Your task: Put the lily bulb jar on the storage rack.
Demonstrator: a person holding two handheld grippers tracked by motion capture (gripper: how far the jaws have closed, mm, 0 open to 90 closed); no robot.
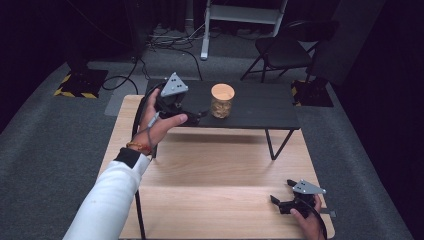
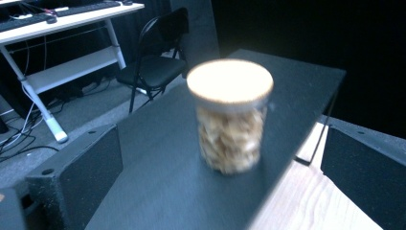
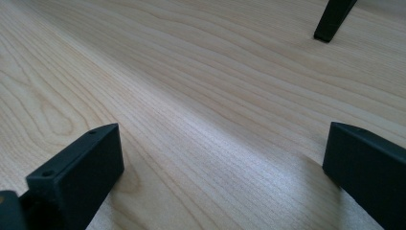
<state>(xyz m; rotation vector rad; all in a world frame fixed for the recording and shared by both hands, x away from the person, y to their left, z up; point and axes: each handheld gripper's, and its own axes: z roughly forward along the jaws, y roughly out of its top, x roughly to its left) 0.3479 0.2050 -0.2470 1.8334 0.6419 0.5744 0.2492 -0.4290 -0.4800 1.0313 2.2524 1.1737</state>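
- A clear jar (image 1: 222,101) stands upright on a raised black shelf (image 1: 260,107) — near the shelf's front edge, left of its middle in the high view.
- Its lid (image 2: 230,80) is flat, round and pale tan, like cork or light wood, and sits closed on top.
- Through the clear wall shows a pale beige, lumpy filling that reaches almost to the lid; what the pieces are is too blurred to tell.
- In the left gripper view the jar is centred between the two black jaws but lies beyond them — apart from both.
- The shelf stands on thin black legs above a light wooden table (image 1: 215,175).
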